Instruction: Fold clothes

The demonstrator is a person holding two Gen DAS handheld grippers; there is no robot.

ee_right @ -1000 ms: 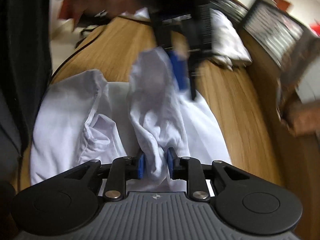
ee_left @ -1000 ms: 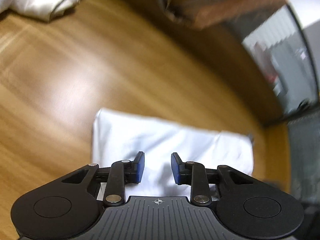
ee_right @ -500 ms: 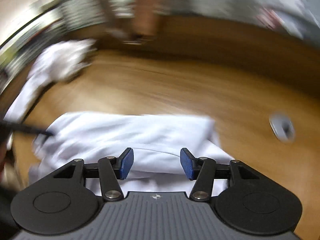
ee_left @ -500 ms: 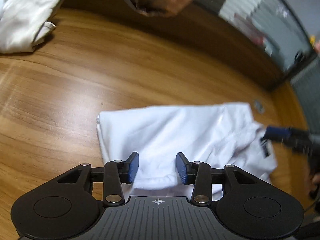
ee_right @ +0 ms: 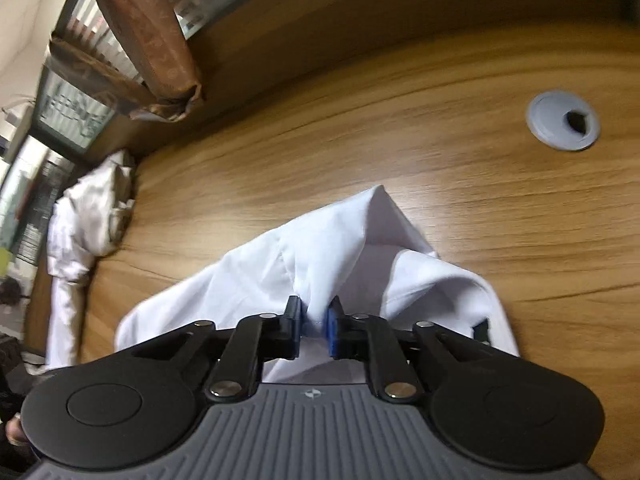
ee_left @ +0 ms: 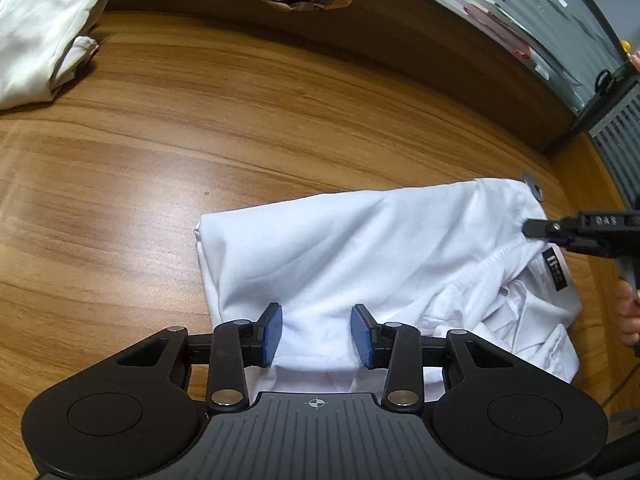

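left wrist view: left gripper (ee_left: 316,334) hangs released over the near hem of the white shirt (ee_left: 360,248) lying half folded on the surface (ee_left: 200,120)

right wrist view: right gripper (ee_right: 313,326) is closing, pads already pinching a shirt fold. next, probably left grabs too, then fold over

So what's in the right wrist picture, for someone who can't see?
The right gripper is closing, its fingers pinching a bunched white shirt on a wooden table. A grey cable hole sits beyond.
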